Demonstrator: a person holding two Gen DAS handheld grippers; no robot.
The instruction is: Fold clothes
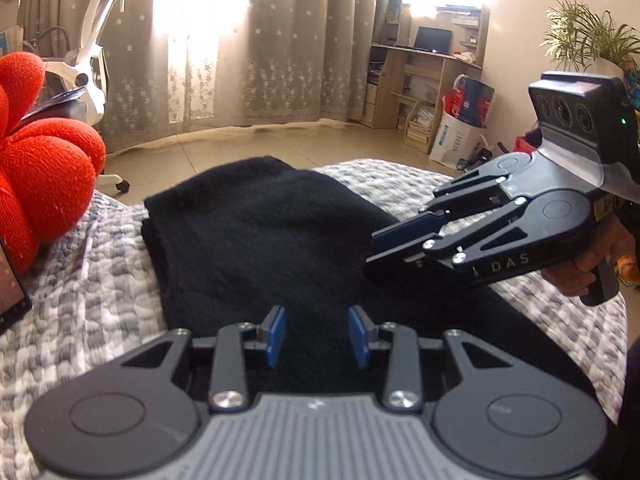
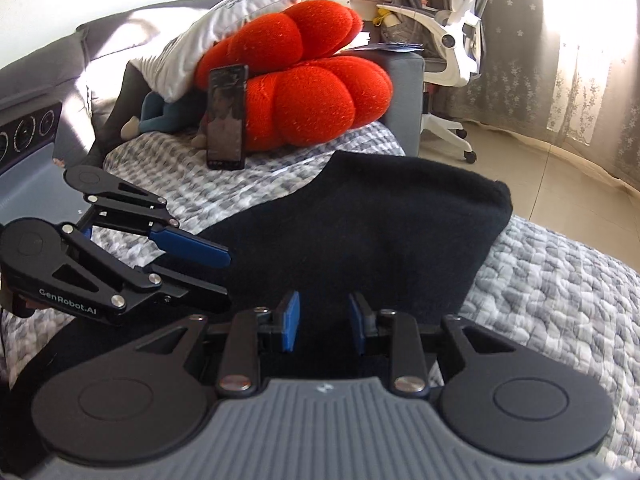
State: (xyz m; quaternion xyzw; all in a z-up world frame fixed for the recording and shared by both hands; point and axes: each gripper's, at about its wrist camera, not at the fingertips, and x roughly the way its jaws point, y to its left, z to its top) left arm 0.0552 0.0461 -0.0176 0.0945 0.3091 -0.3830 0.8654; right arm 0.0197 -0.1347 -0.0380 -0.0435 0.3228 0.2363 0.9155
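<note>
A black garment (image 1: 256, 240) lies folded on a grey quilted bedspread (image 1: 88, 280), its far folded edge toward the end of the bed nearest the curtains (image 1: 224, 60). The left gripper (image 1: 318, 336) hangs over the near part of the garment, its blue pads (image 1: 276, 334) standing apart with nothing between them; only the dark cloth shows below the gap. The right gripper (image 2: 324, 322) is beside it, also above the garment, jaws likewise spread and empty. From the left wrist view, the right gripper (image 1: 370, 258) points inward over the garment's right edge, a hand (image 1: 588, 268) wrapped round its handle. From the right wrist view, the left gripper (image 2: 226, 276) sits over the garment's left edge. A red knotted cushion (image 2: 304, 92) rests at the head of the bed with a phone (image 2: 225, 118) propped upright against it. A white office chair (image 2: 460, 48) stands off the bed near the curtains.
</note>
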